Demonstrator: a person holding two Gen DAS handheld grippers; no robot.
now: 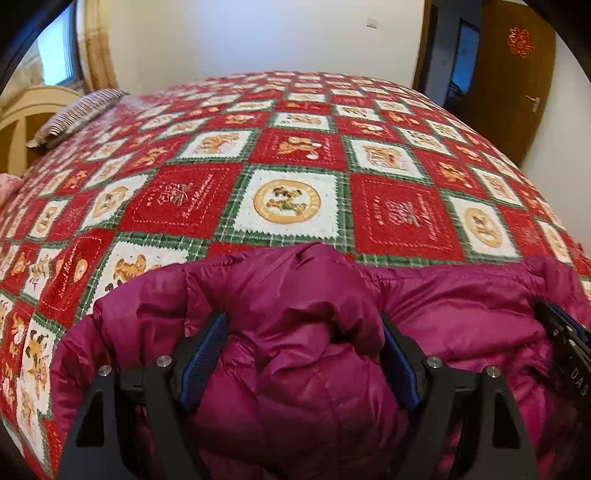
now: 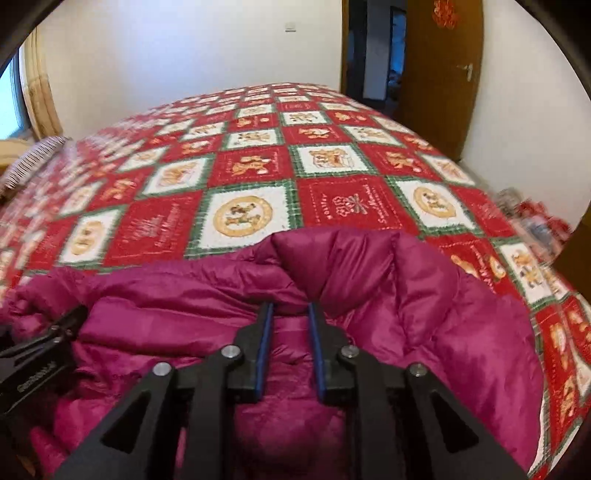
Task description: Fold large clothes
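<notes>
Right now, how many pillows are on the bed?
1: a striped pillow at the bed's far left corner by the headboard. A pink edge at the left border may be another; too little shows.

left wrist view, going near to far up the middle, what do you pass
left tool → puffy magenta quilted down jacket → red, white and green checked bedspread with bear pictures → plain white wall

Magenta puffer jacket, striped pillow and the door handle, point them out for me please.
magenta puffer jacket point(image 1: 303, 295): left wrist view, on the raised fold between the fingers.
striped pillow point(image 1: 77, 114): left wrist view, on its top face.
door handle point(image 2: 466, 70): right wrist view, on the metal lever.
</notes>
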